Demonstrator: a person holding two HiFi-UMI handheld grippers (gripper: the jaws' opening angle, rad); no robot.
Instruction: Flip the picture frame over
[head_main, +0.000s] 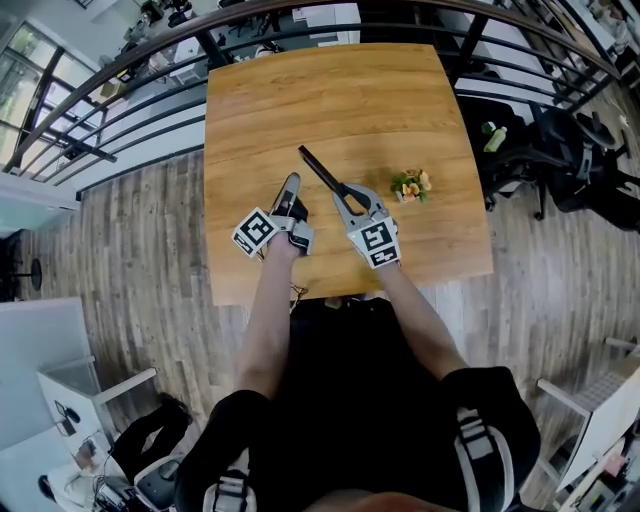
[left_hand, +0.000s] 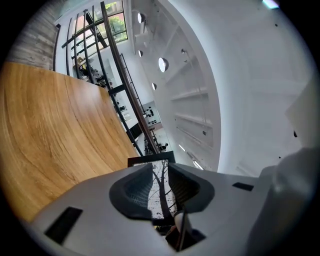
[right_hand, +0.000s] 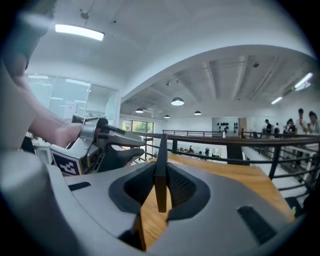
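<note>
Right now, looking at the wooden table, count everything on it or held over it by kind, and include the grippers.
Picture frame: 1
Small flower bunch: 1
Grippers: 2, the left gripper and the right gripper
Total: 4
</note>
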